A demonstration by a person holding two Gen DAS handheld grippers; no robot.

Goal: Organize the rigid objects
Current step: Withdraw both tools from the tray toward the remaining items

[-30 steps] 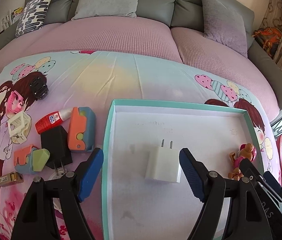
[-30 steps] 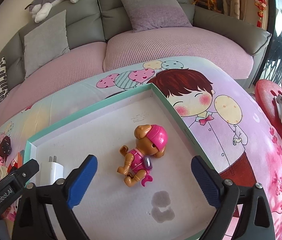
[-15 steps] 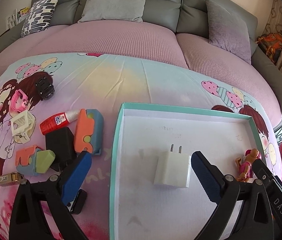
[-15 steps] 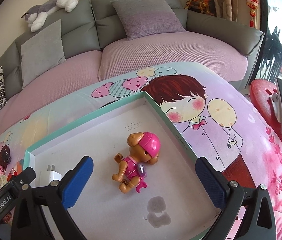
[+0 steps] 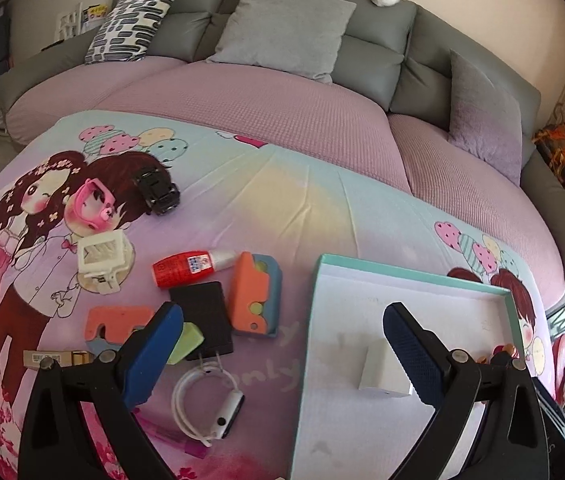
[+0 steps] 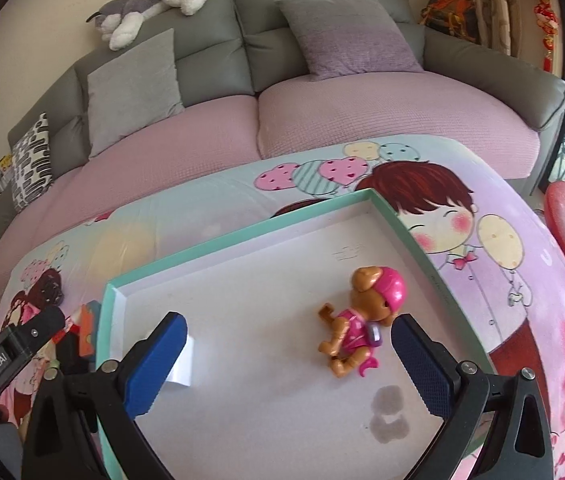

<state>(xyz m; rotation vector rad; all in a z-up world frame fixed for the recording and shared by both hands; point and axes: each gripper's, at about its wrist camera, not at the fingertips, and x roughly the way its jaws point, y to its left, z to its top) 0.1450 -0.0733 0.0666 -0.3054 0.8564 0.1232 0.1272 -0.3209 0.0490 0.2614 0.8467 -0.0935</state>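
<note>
A: Where does the white charger (image 5: 382,372) lie?

B: Flat inside the teal-rimmed tray (image 5: 410,276), near its left wall, a smooth white plastic block. In the left wrist view the right finger (image 5: 412,354) of the left tool (image 5: 282,356) hides part of it, so which way its prongs point cannot be told. The left tool's jaws have just been opening; they stand spread with nothing between them, and the charger sits just off the right finger.

A: And the right tool?

B: The right tool (image 6: 288,364) is also spread wide over the tray's matte white floor. A glossy toy pup (image 6: 362,320) in a pink cap lies on its side between the blue textured pads, its head up and to the right and its legs toward the camera, close to the right finger (image 6: 422,364) but not gripped.

A: What is outside the tray?

B: On the cartoon-printed cloth covering the worktop (image 5: 282,200), left of the tray, lie a black adapter (image 5: 202,316) with its prongs toward the camera, a red bottle (image 5: 190,266) on its side with its white cap pointing right, orange foam blocks (image 5: 250,296) and a coiled white cable (image 5: 202,408).
</note>
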